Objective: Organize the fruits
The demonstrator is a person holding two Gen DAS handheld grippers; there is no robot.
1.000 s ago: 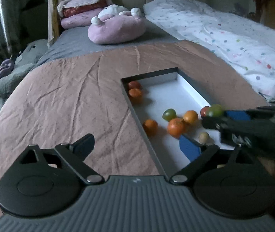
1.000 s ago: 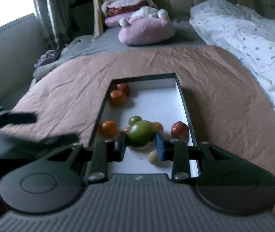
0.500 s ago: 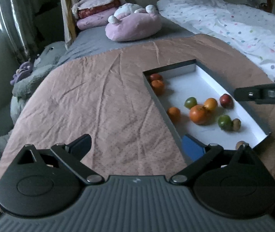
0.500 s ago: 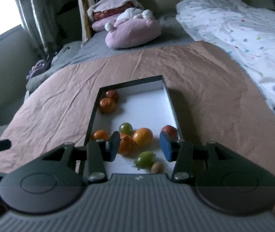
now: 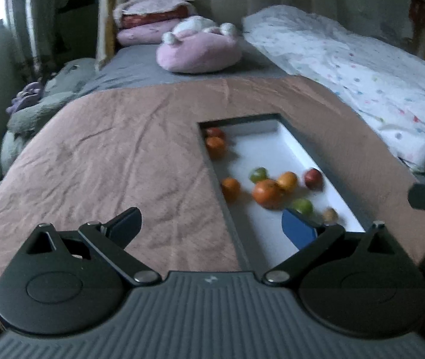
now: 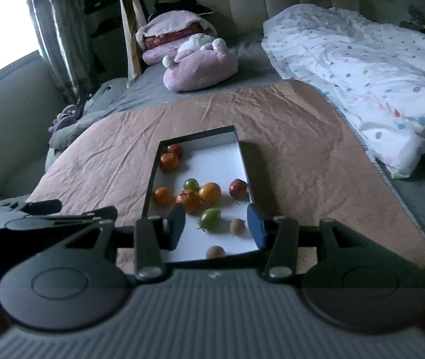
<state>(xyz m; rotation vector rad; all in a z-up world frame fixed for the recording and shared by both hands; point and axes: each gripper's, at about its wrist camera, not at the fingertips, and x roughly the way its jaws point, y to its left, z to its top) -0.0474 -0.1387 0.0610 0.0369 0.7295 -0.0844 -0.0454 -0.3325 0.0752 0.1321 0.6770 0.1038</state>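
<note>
Right hand-held gripper (image 6: 216, 224): I read jaws just opened, part-open, empty.
Green fruit (image 6: 210, 218): loose in tray (image 6: 244, 161), just ahead.
Left hand-held gripper (image 5: 211, 224): wide open, empty.

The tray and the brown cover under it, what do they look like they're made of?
Tray: probably cardboard or thin board, with a matte white floor, straight thin dark walls and sharp corners like a box lid; plastic can't be ruled out. Brown cover: woven fabric with a slight sheen, shown by its creases and stitched edge.

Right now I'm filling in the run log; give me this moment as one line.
stage: green fruit lies in tray | right gripper: open, empty, jaws just opened | left gripper: open, empty, over brown cloth
</note>
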